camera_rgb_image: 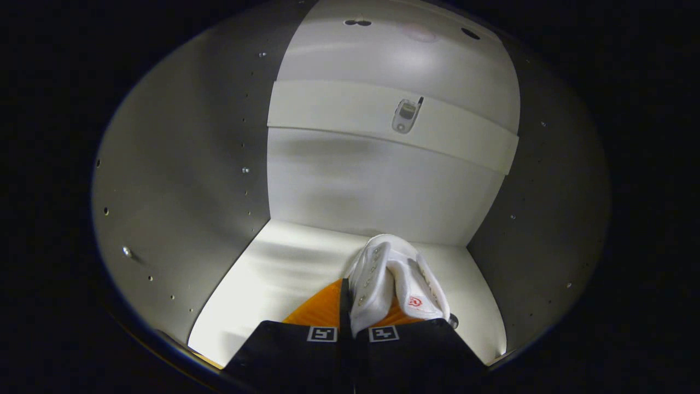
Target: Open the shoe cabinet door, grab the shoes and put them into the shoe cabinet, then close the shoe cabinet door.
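White cabinet interior [180, 180] surrounds my gripper [354, 328]; its fingers pinch a white shoe [396, 279] low over the shelf [284, 268]. Next I'd set it down and release.

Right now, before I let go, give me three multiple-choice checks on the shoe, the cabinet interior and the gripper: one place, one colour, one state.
1. Where is the white lace-up shoe?
A. Between the gripper's fingers, inside the pale cabinet compartment
B. Lying loose against the back panel
C. Outside, on the floor

2. What colour is the shoe's small logo?
A. Blue
B. Red
C. Green

3. What is the gripper doing?
A. Wide open, holding nothing
B. Pressing the side wall
C. Shut on the shoe

Answers: 1 A, the shelf floor and walls surround it; 2 B, a red mark on its tongue; 3 C, both fingers pinch its upper.
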Demonstrator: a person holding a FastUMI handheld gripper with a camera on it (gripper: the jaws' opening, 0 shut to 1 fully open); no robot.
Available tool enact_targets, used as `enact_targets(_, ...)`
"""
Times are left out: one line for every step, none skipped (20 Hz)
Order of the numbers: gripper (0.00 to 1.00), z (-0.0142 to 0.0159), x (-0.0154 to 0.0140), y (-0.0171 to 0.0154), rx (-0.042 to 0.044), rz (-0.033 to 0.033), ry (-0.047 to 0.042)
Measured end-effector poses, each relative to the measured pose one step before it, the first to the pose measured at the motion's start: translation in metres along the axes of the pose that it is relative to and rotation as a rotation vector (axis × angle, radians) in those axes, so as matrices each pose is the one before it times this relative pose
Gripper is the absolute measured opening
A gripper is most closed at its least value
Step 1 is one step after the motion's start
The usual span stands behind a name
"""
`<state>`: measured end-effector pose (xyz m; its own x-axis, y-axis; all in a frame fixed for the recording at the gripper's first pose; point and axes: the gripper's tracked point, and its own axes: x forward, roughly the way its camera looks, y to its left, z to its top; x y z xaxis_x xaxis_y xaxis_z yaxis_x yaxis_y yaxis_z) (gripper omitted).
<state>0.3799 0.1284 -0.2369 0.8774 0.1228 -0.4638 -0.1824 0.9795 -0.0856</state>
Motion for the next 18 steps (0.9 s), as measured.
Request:
enact_targets(0.06, -0.00021, 0.00063, 0.00092, -0.01210, -0.00177, -0.00252)
enact_targets(0.06, -0.00068, 0.00165, 0.00117, -0.01548, -0.00346, -0.00002)
enact_targets(0.06, -0.00177, 0.00005, 0.00076, -0.00666, -0.00444, 0.00467)
enact_targets(0.07, -0.00139, -0.00024, -0.00135, 0.00514, -0.01664, 0.00933)
enact_targets(0.08, -0.00307, -0.00079, 0.00057, 0.01763, -0.01085, 0.01400)
enact_targets(0.13, -0.00142, -0.00172, 0.00324, 0.02185, 0.01062, 0.01373)
enact_targets(0.16, -0.00149, -0.00291, 0.00286, 0.02162, 0.01226, 0.00814)
enact_targets(0.25, -0.00021, -0.00414, 0.00213, 0.02298, 0.01113, 0.00124)
enact_targets(0.31, -0.00064, -0.00514, 0.00158, 0.01986, 0.01046, 0.00051)
enact_targets(0.42, -0.00248, -0.00485, 0.00396, 0.01822, 0.01677, 0.00498)
enact_targets(0.53, -0.00133, -0.00667, 0.00410, 0.00972, 0.01952, 0.00439)
enact_targets(0.64, -0.00004, -0.00687, 0.00309, 0.00545, 0.01608, -0.00048)
enact_targets(0.69, -0.00020, -0.00771, 0.00113, 0.00090, 0.00715, -0.00037)
enact_targets(0.77, 0.00049, -0.00656, 0.00085, 0.00339, 0.00551, -0.00474)
enact_targets(0.79, 0.00021, -0.00872, 0.00175, 0.00750, 0.01133, -0.00369)
enact_targets(0.81, 0.00000, -0.00693, 0.00100, 0.01174, 0.00861, -0.00542)
enact_targets(0.84, 0.00102, -0.00878, -0.00085, 0.01312, 0.00224, -0.00704)
enact_targets(0.93, 0.00148, -0.00797, -0.00208, 0.01342, 0.00047, -0.00774)
